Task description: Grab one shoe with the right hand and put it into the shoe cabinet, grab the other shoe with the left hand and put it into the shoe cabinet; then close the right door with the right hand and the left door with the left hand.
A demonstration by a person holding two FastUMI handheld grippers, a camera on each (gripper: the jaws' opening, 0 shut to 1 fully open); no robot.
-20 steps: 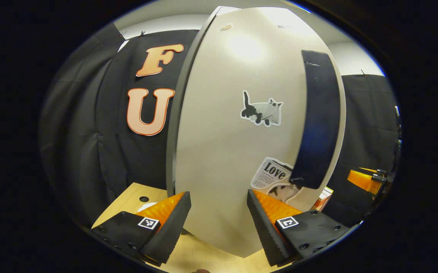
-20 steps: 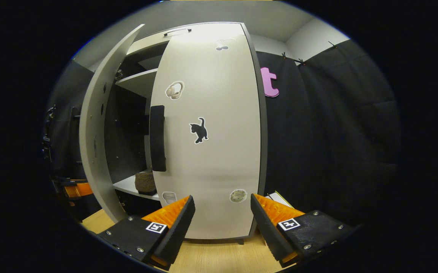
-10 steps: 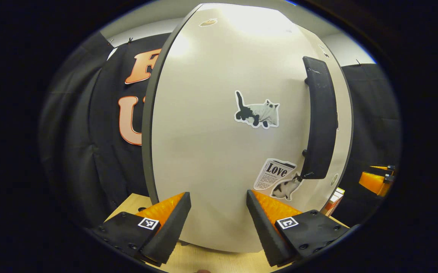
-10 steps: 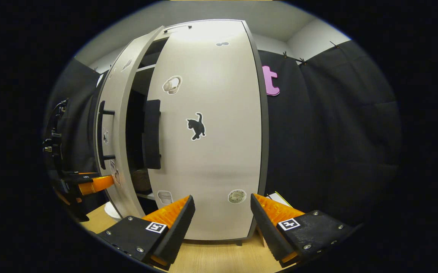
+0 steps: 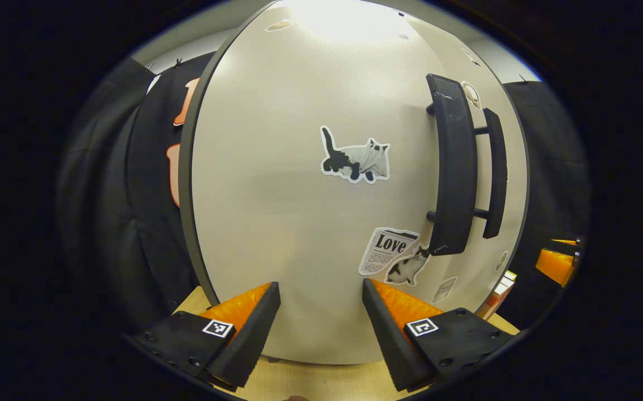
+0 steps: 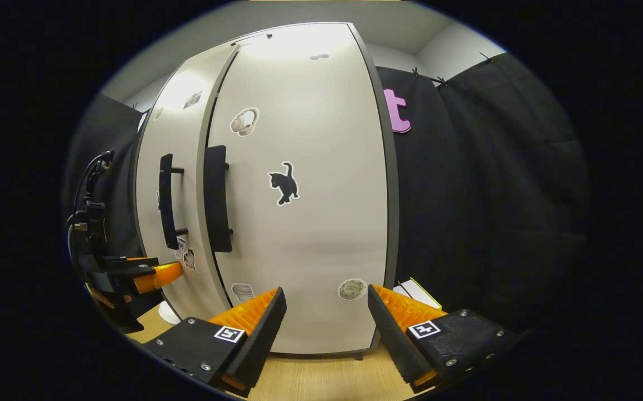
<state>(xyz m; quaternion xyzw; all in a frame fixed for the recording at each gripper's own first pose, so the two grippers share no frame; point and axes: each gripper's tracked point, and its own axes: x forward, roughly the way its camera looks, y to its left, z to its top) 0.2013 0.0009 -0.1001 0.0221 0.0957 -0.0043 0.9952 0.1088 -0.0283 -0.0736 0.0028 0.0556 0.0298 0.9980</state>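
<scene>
The pale shoe cabinet [image 6: 310,223] stands with both doors flush, and its inside is hidden. The left door [image 5: 299,211], with a cat sticker and a black bar handle [image 5: 449,167], faces my left gripper [image 5: 320,289] at close range. That gripper is open with nothing between its fingers. The left gripper [image 6: 151,273] also appears at the left door's lower part in the right gripper view. My right gripper [image 6: 326,295] is open and hovers just in front of the right door [image 6: 321,167], below its black cat sticker. The right gripper [image 5: 558,262] is also seen far right.
The cabinet stands on a light wooden surface [image 6: 310,379]. A small white object [image 6: 168,314] lies by the left door's foot. A flat box or book [image 6: 422,289] lies right of the cabinet. Black cloth hangs on both sides.
The left door has swung from wide open to flush with the right door, with my left gripper following it. The right gripper has barely moved.
</scene>
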